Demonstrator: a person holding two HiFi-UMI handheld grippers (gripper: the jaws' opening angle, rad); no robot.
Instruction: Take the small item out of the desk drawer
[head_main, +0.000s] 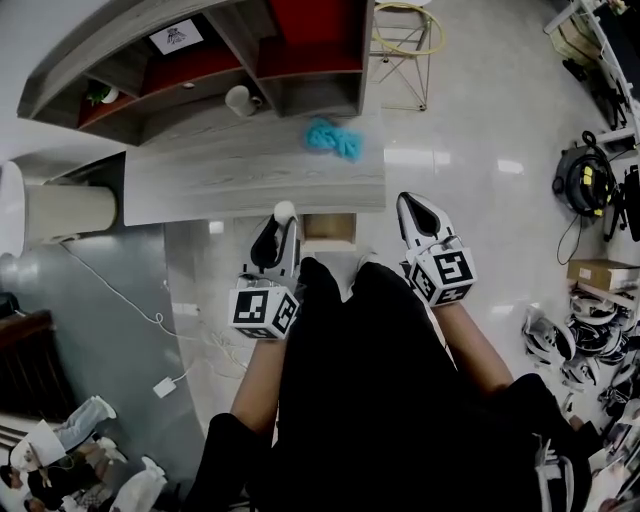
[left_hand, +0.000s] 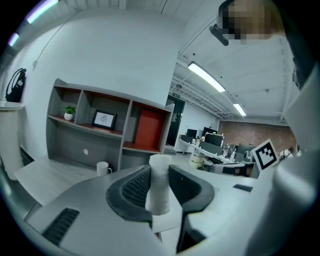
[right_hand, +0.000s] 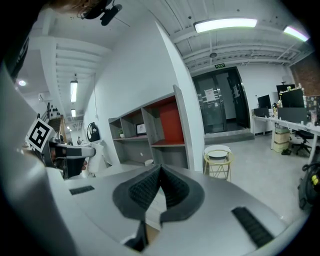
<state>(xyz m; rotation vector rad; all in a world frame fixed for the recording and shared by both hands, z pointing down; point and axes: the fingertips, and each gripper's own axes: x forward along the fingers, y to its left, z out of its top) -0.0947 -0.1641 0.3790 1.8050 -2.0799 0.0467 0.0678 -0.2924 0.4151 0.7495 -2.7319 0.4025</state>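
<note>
1. The left gripper (head_main: 282, 228) clamps a small white cylinder (left_hand: 160, 182) upright between its pads, at the near edge of the desk (head_main: 220, 185).
2. The right gripper (right_hand: 159, 170) is empty, its jaws pressed together.
3. The drawer (head_main: 330, 226) juts out from the desk edge between the two grippers.
4. A blue cloth (head_main: 335, 138) lies near the desk's right edge, and bare floor (head_main: 480, 150) opens beyond it.

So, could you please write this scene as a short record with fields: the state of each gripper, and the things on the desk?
left gripper: shut on the small white cylinder
right gripper: shut, nothing between its jaws
grey wooden desk: carries a white mug and a crumpled blue cloth
drawer: appears open, under the desk's front edge, between the two grippers
</note>
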